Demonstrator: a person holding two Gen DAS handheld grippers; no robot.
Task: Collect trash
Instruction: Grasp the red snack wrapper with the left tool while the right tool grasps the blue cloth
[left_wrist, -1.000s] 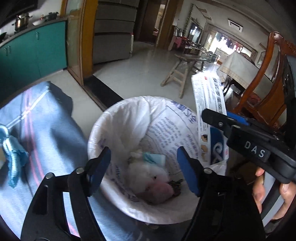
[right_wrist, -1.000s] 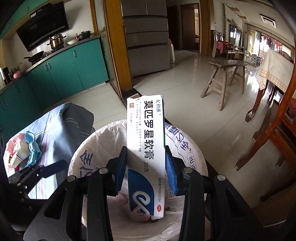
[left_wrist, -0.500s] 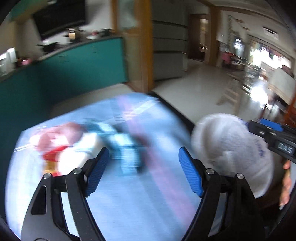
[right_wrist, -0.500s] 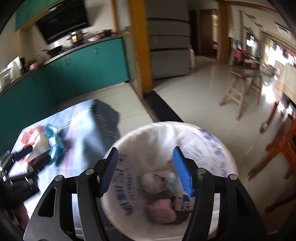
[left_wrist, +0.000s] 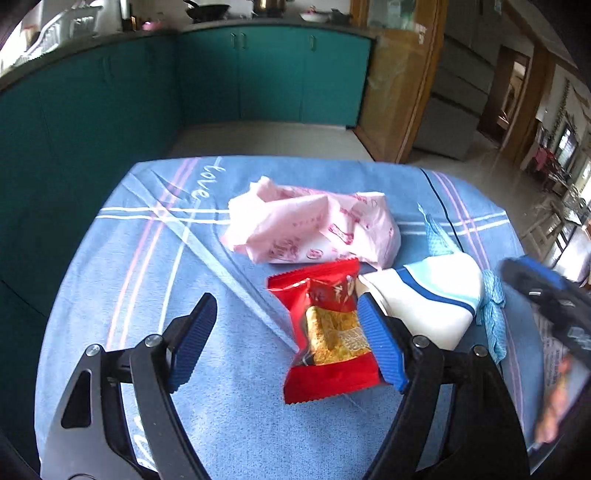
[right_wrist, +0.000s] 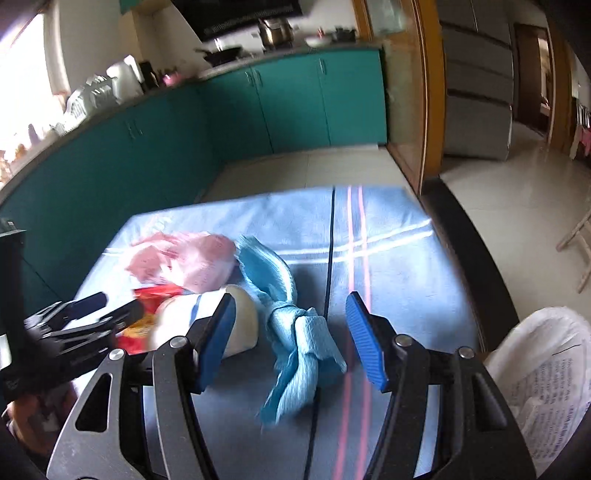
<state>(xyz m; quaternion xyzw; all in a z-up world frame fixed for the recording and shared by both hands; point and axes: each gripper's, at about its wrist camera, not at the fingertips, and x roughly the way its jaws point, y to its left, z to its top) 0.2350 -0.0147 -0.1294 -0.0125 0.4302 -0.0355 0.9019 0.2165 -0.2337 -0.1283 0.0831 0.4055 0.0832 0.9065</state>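
My left gripper (left_wrist: 286, 341) is open and empty above the blue tablecloth (left_wrist: 147, 314); a red snack wrapper (left_wrist: 327, 332) lies by its right finger. Beyond lie a crumpled pink wrapper (left_wrist: 314, 229), a white cup on its side (left_wrist: 432, 295) and a knotted blue cloth (left_wrist: 491, 314). My right gripper (right_wrist: 291, 338) is open and empty, with the blue cloth (right_wrist: 295, 339) between its fingers. The white cup (right_wrist: 207, 321), the pink wrapper (right_wrist: 184, 262) and the left gripper (right_wrist: 92, 306) lie to its left. The trash bin with a white liner (right_wrist: 546, 365) stands at the lower right.
Teal kitchen cabinets (left_wrist: 258, 74) run behind the table. A wooden door frame (right_wrist: 428, 92) and a tiled floor (right_wrist: 517, 192) lie to the right. The table's right edge (right_wrist: 461, 258) drops off beside the bin.
Both grippers swung left from the bin to the table. The right gripper let go of the medicine box into the bin and now stands open over the blue cloth.
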